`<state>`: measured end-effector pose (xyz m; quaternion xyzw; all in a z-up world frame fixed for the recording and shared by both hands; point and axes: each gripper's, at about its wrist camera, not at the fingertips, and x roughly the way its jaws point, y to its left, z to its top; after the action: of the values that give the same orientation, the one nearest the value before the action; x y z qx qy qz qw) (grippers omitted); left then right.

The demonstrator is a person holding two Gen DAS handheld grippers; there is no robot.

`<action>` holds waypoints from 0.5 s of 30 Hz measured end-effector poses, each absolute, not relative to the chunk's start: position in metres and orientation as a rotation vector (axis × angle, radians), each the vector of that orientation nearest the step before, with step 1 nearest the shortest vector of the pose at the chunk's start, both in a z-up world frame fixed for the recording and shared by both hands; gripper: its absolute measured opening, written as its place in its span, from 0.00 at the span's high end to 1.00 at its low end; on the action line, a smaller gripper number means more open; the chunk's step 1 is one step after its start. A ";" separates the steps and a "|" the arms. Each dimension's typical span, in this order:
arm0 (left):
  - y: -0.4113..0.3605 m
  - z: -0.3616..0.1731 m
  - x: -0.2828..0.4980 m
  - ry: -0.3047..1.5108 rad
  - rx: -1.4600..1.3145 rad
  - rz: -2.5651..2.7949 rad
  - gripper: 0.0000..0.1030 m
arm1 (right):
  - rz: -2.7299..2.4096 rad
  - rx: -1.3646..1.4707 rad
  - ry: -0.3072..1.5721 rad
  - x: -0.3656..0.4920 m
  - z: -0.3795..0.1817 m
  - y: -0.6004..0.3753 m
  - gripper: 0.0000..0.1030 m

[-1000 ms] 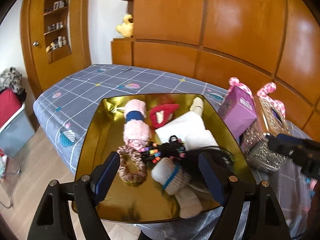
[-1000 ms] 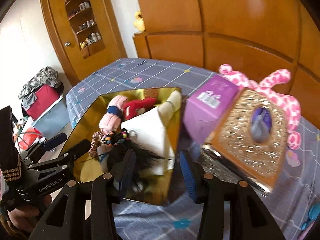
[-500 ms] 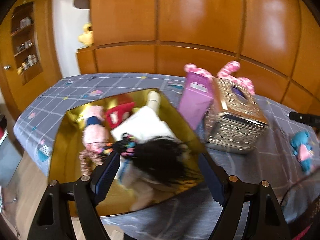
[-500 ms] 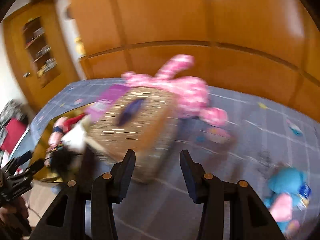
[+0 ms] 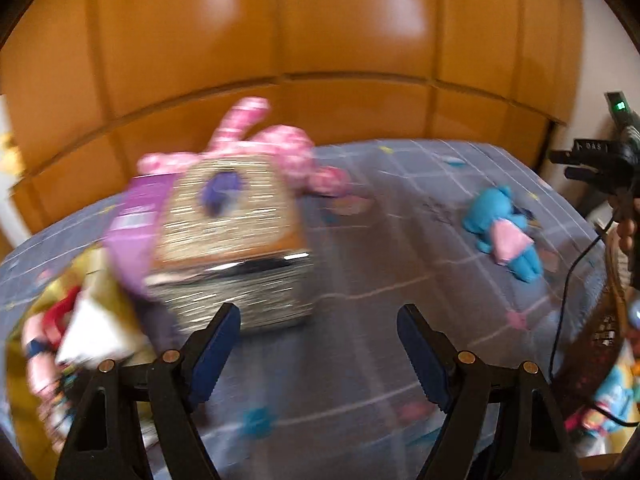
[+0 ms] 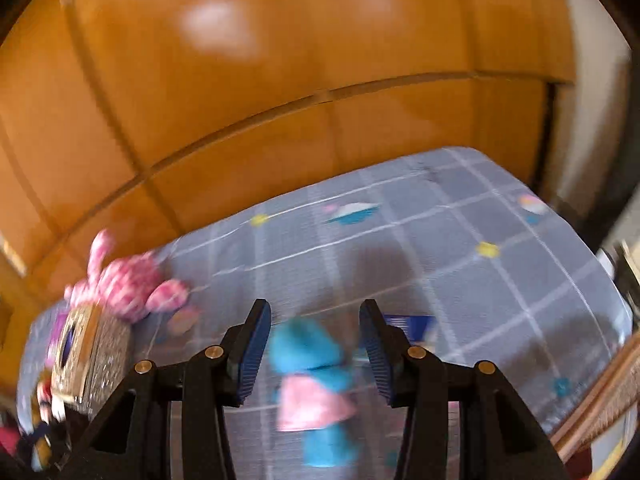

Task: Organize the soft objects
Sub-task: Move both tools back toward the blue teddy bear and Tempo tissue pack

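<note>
A blue plush toy in a pink dress (image 5: 502, 232) lies on the grey checked bedsheet (image 5: 380, 264), far right of my left gripper (image 5: 318, 314), which is open and holds nothing. In the right wrist view the same blue plush (image 6: 308, 352) shows between and below the fingers of my right gripper (image 6: 315, 308); the jaws stand apart and the pads do not touch it. A pink spotted bunny plush (image 5: 280, 148) lies behind a glittery gold box (image 5: 228, 232). The gold tray (image 5: 14, 392) with several soft items sits at the far left, blurred.
A purple box (image 5: 132, 220) leans against the glittery box. Wooden wall panels (image 6: 280, 80) run behind the bed. A wicker basket (image 5: 612, 320) and a black cable (image 5: 568, 280) sit past the bed's right edge. Open sheet (image 6: 460, 240) lies beyond the blue plush.
Both views have swung right, away from the gold tray toward the bed's right end. The blue plush has come between the right fingers. Neither gripper's jaws changed.
</note>
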<state>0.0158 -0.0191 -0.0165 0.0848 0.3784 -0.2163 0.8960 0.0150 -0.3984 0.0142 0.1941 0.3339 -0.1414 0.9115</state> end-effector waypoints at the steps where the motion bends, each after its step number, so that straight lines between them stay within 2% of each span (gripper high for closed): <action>1: -0.033 -0.019 0.020 0.801 0.177 -0.479 0.21 | -0.315 0.415 0.685 0.009 0.014 -0.408 0.55; 15: -0.185 -0.039 0.049 0.943 0.168 -0.740 0.21 | -0.342 0.534 0.695 -0.009 -0.015 -0.451 0.55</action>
<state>0.0494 -0.1855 -0.0387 0.0790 0.4431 -0.3476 0.8225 -0.0090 -0.4507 -0.0153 0.2574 0.3350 -0.1650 0.8912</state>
